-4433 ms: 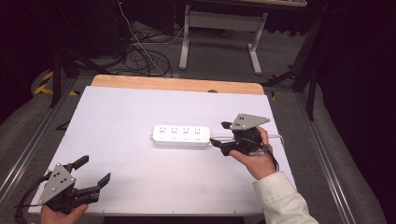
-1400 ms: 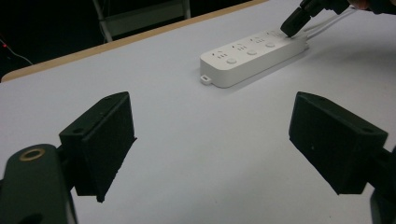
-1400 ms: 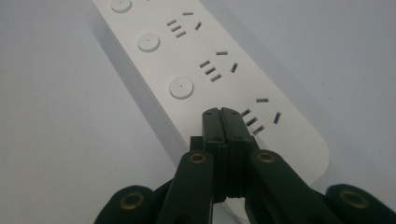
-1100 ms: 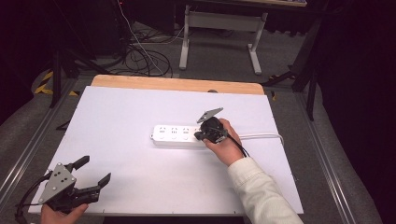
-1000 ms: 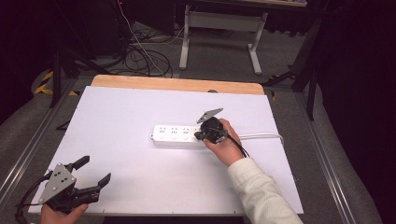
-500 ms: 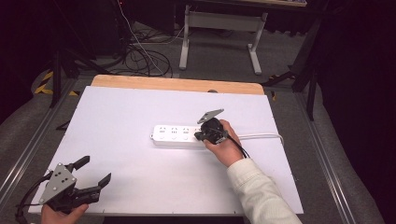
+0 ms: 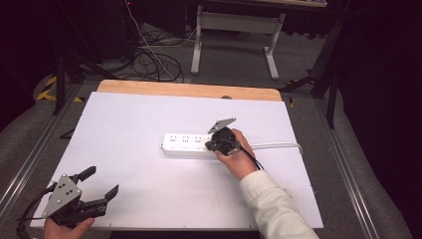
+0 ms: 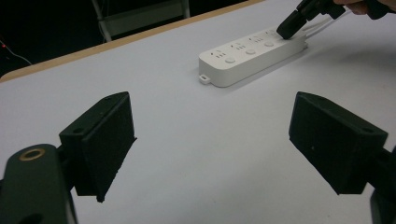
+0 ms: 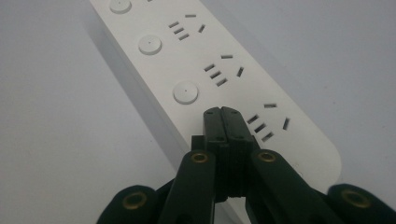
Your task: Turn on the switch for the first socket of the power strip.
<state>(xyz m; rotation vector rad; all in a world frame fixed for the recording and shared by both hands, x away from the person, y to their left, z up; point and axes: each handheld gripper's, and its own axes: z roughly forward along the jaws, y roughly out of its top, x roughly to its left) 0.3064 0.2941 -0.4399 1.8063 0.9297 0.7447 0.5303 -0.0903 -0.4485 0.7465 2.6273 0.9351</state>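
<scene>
1. Right gripper view looks down the right gripper [image 9: 227,112], whose fingers are pressed flat together with nothing between them. Their joined tip sits on the top face of the white power strip [image 9: 205,60], at its near end, beside the last socket [image 9: 268,123] and just short of the nearest round button [image 9: 185,91].
2. From that tip the strip's long axis runs away up and to the left, with further buttons [image 9: 150,45] along the same edge. Any coming press therefore seems to call for a short slide along that edge, not across it.
3. On the high view the power strip [image 7: 189,144] lies near the middle of the desk [image 7: 124,119], long axis across it, its cable leaving to the right. The right gripper [image 7: 215,144] rests at the cable end.
4. The left gripper [image 7: 102,184] hangs at the desk's near left corner, well apart from the strip, its fingers [image 8: 105,140] spread wide and empty. The right hand is clearly the nearer one.
</scene>
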